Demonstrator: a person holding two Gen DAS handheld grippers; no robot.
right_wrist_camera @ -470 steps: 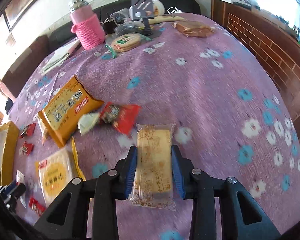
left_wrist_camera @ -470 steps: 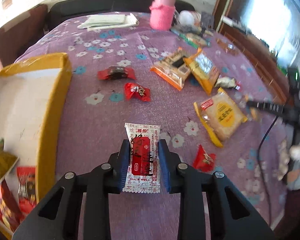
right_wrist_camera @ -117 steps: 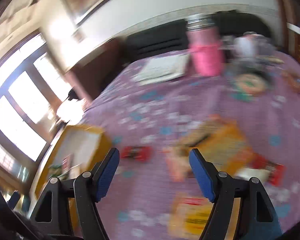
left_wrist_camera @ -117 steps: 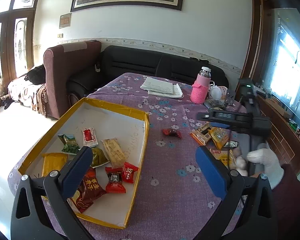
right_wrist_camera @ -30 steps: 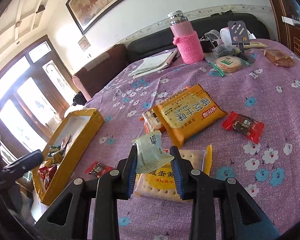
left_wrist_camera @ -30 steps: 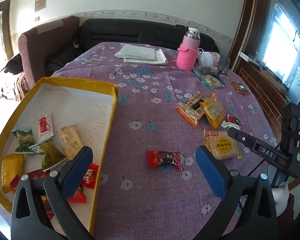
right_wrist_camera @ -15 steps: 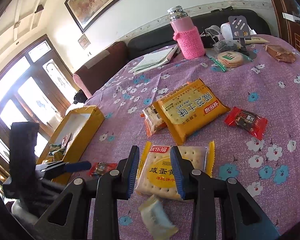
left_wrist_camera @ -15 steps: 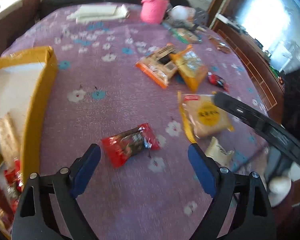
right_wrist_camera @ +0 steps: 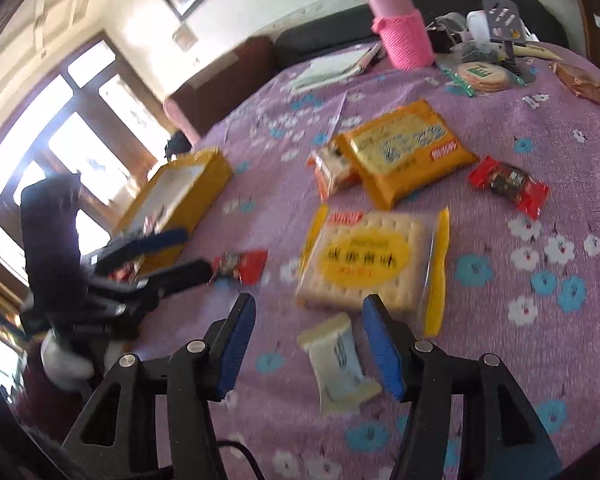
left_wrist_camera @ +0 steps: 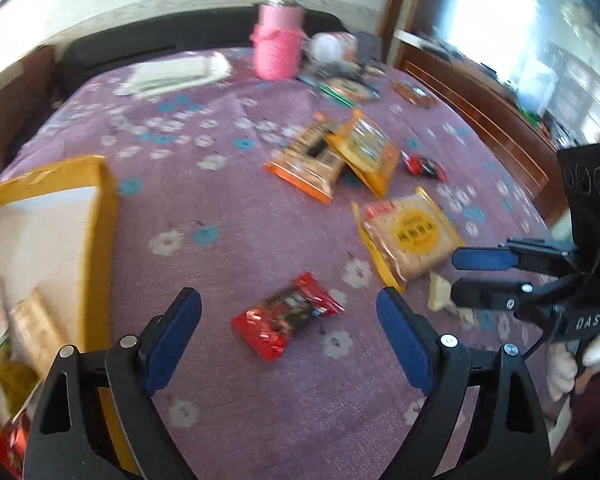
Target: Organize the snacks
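A red candy [left_wrist_camera: 288, 316] lies on the purple flowered tablecloth. My left gripper [left_wrist_camera: 287, 300] hovers over it, open wide, its pads apart from the wrapper on both sides. In the right wrist view the same candy [right_wrist_camera: 242, 264] lies just past the left gripper [right_wrist_camera: 196, 252]. My right gripper [right_wrist_camera: 310, 308] is opening; a small white packet [right_wrist_camera: 338, 364] lies loose on the cloth between its fingers, untouched by the pads. The yellow box [left_wrist_camera: 100, 200] with several snacks in it stands at the left.
A square cracker pack [right_wrist_camera: 372, 256] lies just beyond the right gripper [left_wrist_camera: 456, 275]. Two orange biscuit packs [right_wrist_camera: 404, 152] and a second red candy [right_wrist_camera: 508, 184] lie further back. A pink bottle [right_wrist_camera: 404, 32], papers and clutter sit at the far end.
The right gripper let go of the white packet, which fell onto the cloth, and its jaws widened. The left gripper came down over the red candy.
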